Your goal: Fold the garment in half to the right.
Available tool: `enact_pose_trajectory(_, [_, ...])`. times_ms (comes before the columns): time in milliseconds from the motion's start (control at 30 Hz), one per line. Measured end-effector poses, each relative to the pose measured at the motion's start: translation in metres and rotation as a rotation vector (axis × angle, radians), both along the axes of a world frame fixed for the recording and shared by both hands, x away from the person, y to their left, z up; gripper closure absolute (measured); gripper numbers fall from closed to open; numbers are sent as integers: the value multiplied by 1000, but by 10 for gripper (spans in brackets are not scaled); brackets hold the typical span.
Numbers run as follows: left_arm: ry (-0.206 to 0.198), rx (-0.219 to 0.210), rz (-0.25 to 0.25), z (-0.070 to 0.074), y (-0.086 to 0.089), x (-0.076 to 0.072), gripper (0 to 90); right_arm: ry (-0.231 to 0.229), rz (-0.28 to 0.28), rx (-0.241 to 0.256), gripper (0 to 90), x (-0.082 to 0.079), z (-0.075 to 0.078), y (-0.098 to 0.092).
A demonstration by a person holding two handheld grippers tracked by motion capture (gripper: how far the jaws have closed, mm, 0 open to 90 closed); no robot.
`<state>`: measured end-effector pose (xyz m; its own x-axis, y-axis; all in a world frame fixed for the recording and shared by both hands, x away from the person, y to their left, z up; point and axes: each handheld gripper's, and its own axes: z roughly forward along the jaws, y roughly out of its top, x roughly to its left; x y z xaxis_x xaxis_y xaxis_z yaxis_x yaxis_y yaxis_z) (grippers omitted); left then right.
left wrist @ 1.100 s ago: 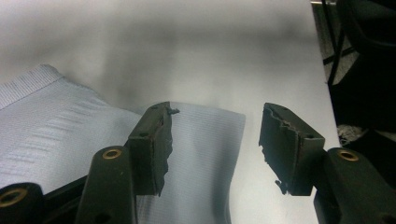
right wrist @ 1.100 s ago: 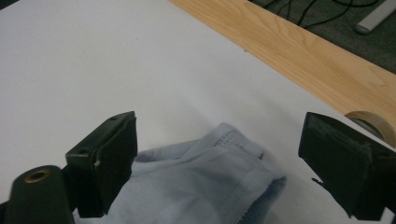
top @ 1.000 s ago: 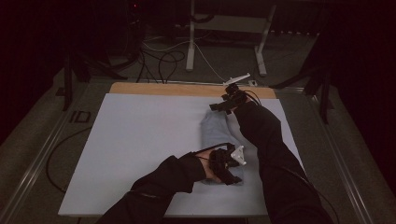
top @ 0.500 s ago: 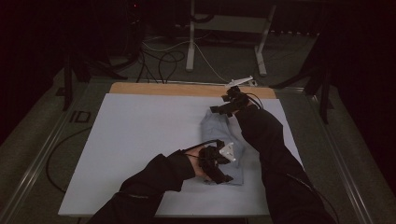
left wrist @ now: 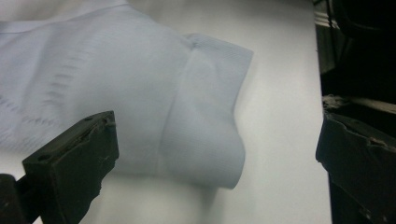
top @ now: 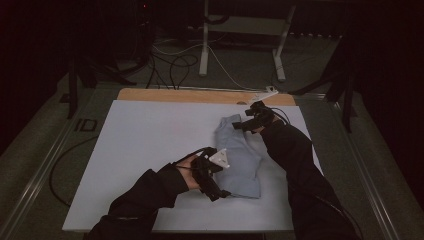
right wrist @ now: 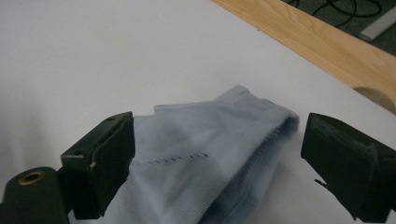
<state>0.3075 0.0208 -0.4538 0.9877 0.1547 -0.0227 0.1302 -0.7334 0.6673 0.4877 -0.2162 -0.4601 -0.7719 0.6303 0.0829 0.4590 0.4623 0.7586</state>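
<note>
Two tongs work on a pale blue garment (top: 239,155) that lies folded on the right half of a white bench (top: 145,150). Left tongs (top: 216,175) hover at the near end of the garment, jaws wide apart and holding nothing; from the left gripper view a folded sleeve or cuff (left wrist: 205,116) lies between them, apart from both jaws. Right tongs (top: 248,121) sit at the far end of the garment, also spread wide with nothing clamped; the right gripper view looks down on the narrow far end of the cloth (right wrist: 219,149), which lies flat between the jaws. Judging from how it lies, the garment is already folded lengthwise into a long, fairly tidy strip, running from near to far. What seems left is a further fold to make it shorter, or some smoothing. White sheeting covers the bench, with a strip of bare wood (top: 200,95) along its far edge. Beyond it the room is dark, with cables (top: 175,62) on a grey floor and the metal legs of a stand (top: 205,37)
</note>
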Motion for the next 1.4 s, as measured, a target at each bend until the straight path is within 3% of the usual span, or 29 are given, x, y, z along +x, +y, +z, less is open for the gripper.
enact_pose_trajectory(133, [-18,-25,16,-3,17,-5,4,12,-20,10,100,2,-8,-4])
enact_pose_trajectory(300, [-31,-63,87,-15,56,-15,4,64,-51,8,102,9,-31,-5])
enact_pose_trajectory(333, [-31,-63,87,-15,56,-15,4,64,-51,8,102,9,-31,-5])
enact_pose_trajectory(467, [-3,-85,135,-27,88,-23,4,117,-92,-19,163,18,-48,-5])
enact_pose_trajectory(600, [40,-133,174,-39,114,-24,4,144,-80,-15,316,20,-56,-4])
enact_pose_trajectory(700, [33,-156,222,-43,131,-24,4,148,-79,-23,542,19,-56,-3])
enact_pose_trajectory(833, [11,-168,267,-45,148,-26,4,102,-61,-63,838,16,-49,2])
enact_pose_trajectory(967, [-2,-190,302,-50,165,-31,4,65,-30,-48,857,15,-40,9])
enact_pose_trajectory(1033, [-7,-173,304,-53,172,-35,3,44,-18,-23,857,15,-35,11])
enact_pose_trajectory(1167, [-10,-146,326,-59,184,-40,3,52,-26,-20,857,20,-31,15])
enact_pose_trajectory(1400, [4,-123,382,-64,204,-41,3,86,-53,-33,857,27,-43,13])
